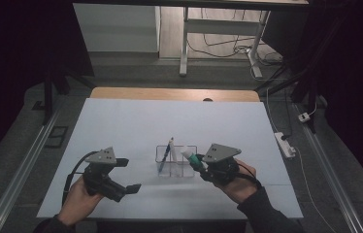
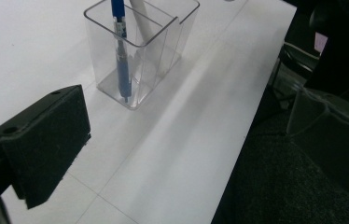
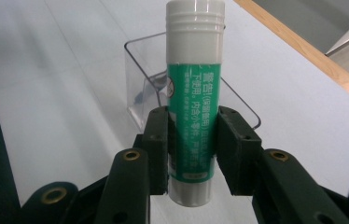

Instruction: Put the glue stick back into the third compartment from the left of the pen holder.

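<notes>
The right gripper [image 3: 192, 154] clamps a glue stick [image 3: 192, 88] at its lower half, cap pointing toward the clear holder [image 3: 140, 79] just beyond. Best to tip the stick upright over an empty compartment, clear of the pen [image 1: 165, 155], then lower before releasing. The left gripper [image 1: 121, 174] hovers nearby, jaws wide, empty.
</notes>
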`<state>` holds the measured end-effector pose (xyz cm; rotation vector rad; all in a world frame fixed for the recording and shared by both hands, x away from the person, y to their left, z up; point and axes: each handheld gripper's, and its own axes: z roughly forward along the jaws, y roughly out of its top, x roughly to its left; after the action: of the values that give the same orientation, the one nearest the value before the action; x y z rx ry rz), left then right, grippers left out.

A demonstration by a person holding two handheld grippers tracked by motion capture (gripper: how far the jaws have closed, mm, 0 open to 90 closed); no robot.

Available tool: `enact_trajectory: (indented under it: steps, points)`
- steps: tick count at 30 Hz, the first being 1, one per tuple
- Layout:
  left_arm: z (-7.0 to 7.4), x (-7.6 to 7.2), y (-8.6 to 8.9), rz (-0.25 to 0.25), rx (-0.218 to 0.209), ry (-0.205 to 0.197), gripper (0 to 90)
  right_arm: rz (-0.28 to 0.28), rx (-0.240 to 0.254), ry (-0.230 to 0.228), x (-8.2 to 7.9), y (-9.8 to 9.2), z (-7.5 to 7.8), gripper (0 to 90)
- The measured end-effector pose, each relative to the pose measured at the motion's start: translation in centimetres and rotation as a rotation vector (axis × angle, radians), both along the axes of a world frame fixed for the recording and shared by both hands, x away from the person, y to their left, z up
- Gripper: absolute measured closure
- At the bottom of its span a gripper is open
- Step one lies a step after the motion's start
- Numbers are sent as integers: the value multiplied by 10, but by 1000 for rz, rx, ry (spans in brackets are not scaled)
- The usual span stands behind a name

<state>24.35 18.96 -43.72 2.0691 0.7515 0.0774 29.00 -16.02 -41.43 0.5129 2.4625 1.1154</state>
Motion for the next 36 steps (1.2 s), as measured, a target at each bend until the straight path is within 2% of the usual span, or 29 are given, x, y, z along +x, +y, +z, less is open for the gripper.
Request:
enact_trajectory:
  steps: [4, 7, 13, 22, 31, 36]
  points:
    - [-1, -8, 7, 46, -2, -25, 0, -7, 45, 29, 5, -1, 1, 661]
    - [-4, -13, 12, 67, -13, -20, 0, -12, 71, 39, 8, -2, 1, 660]
    - [-13, -25, 20, 110, 6, -33, 0, -21, 119, 57, 16, -2, 1, 660]
    - [-26, -43, 42, 179, -36, 8, 0, -52, 195, 76, 27, -1, 1, 660]
    - [-31, -56, 59, 242, -45, 16, 0, -80, 235, 90, 39, 4, -3, 660]
    - [-31, -60, 65, 274, -30, -6, 0, -90, 248, 99, 44, 10, -8, 660]
